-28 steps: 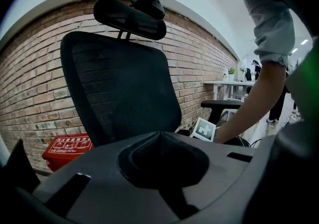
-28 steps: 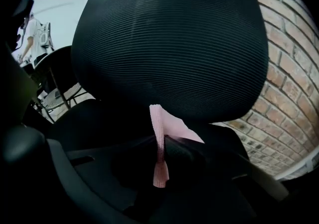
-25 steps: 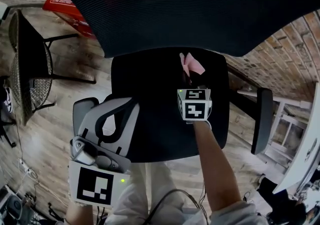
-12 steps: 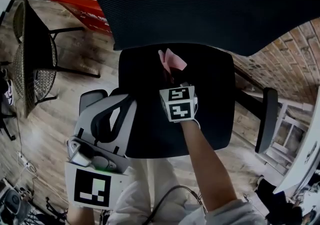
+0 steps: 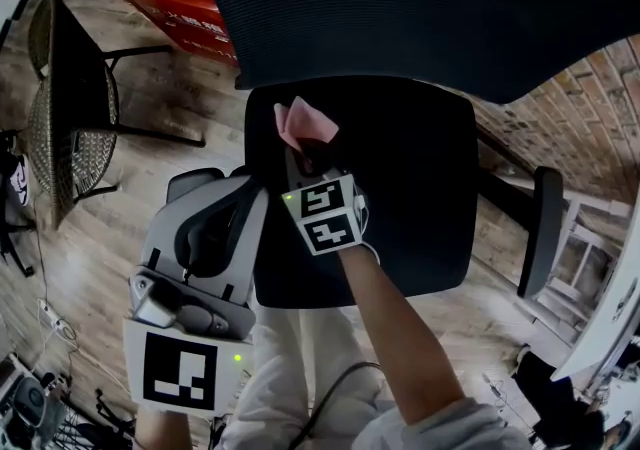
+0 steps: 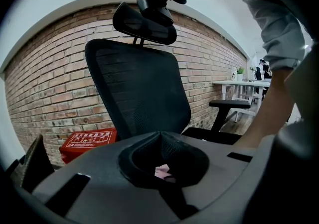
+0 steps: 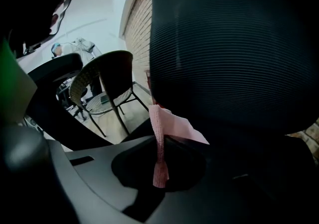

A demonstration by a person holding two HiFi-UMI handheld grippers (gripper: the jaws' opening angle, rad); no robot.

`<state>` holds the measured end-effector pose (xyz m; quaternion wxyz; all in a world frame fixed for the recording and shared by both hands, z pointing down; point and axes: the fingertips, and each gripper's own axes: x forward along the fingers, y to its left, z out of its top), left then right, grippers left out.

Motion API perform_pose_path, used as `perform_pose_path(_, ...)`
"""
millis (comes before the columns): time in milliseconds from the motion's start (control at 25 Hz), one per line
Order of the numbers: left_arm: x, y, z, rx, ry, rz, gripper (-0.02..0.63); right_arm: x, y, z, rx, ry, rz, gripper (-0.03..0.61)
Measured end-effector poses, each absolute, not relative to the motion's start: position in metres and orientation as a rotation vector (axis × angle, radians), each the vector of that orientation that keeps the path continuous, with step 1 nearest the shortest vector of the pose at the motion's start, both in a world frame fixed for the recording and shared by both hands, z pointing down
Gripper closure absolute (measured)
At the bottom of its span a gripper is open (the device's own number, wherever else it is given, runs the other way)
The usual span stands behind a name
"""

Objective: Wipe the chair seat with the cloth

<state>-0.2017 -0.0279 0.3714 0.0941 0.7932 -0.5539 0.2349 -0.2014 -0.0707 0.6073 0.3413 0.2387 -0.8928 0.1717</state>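
- I'm holding the right gripper (image 5: 308,153) clamped on the pink cloth (image 5: 303,121), which is sitting at the rear left corner of the chair seat (image 5: 420,188), close under the backrest (image 5: 420,8).
- I'm keeping the left gripper (image 5: 215,193) off the seat's left edge, its jaws together on nothing.
- I'm watching one risk: the cloth looks pinched by a narrow fold, with most of it standing up. The jaw tips, not the fabric, could end up rubbing the seat.
- I'm also wary of running off the left edge, or of knocking into the left gripper just beside it.
- I'm reading the grip only from the right gripper view, where a strip of cloth is hanging down between the jaws; the head view hides that but places the cloth on the seat.
- I'm getting only a pink speck through the left gripper's closed jaws in the left gripper view, plus the headrest (image 6: 144,21).
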Motion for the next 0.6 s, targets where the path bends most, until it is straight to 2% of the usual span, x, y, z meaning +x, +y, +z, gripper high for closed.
perform_pose_path(280,-0.199,-0.028,0.373,2.357,-1.628,0.701,0.595,-0.213,-0.043,0.608,0.516,-2.330,0.375,0.523)
perform_pose_path(600,-0.185,-0.032,0.379,2.370,-1.596,0.703,0.595,-0.182,-0.059,0.617,0.585,-2.282,0.334,0.523)
